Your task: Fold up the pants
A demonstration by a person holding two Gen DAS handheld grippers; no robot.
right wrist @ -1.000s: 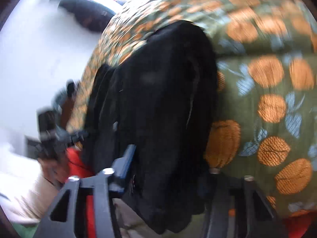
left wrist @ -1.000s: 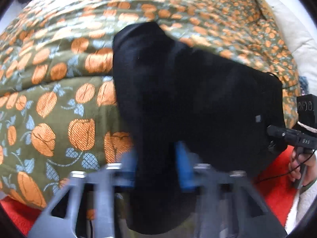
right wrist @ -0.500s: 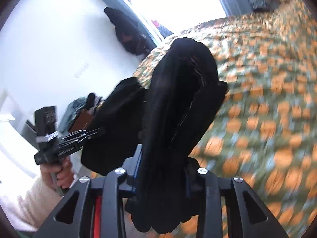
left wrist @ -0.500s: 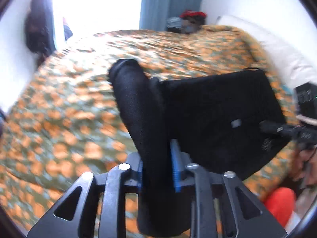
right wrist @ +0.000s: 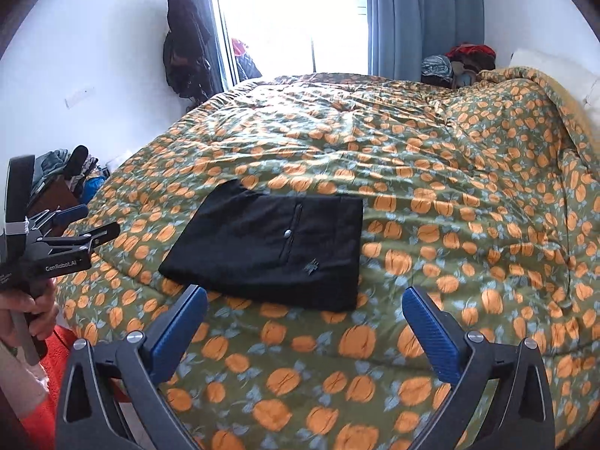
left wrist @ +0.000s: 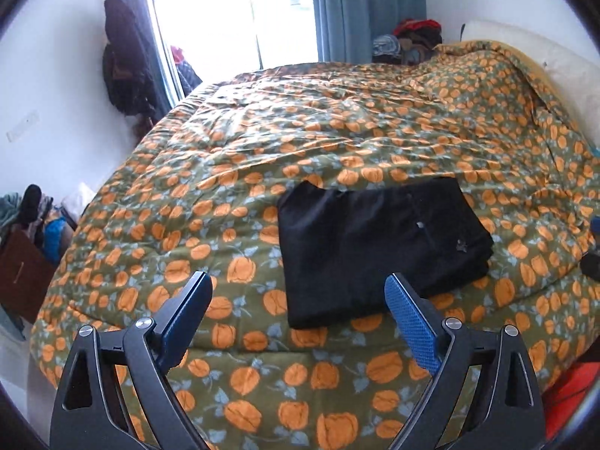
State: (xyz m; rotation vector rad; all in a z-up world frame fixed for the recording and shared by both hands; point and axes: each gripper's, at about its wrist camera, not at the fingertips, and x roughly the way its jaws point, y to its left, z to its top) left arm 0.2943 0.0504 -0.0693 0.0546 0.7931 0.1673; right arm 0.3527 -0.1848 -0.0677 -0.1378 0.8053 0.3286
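pants (left wrist: pixel 378 247): 1, black, folded | quilt (left wrist: pixel 337 142): 1, orange-fruit print | grippers: 2, left gripper (left wrist: pixel 298 311), right gripper (right wrist: pixel 304 320) | blue pads per gripper: 2 | curtain (right wrist: pixel 423 18): 1, blue | window (right wrist: pixel 292 15): 1 | hand (right wrist: pixel 26 307): 1 | pillow (right wrist: pixel 555 71): 1, white

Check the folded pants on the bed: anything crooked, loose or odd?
Nothing major. The black pants lie flat as a compact bundle on the pumpkin-print duvet; only the far-left corner bulges slightly. Both grippers, left and right, are opening with nothing between them.
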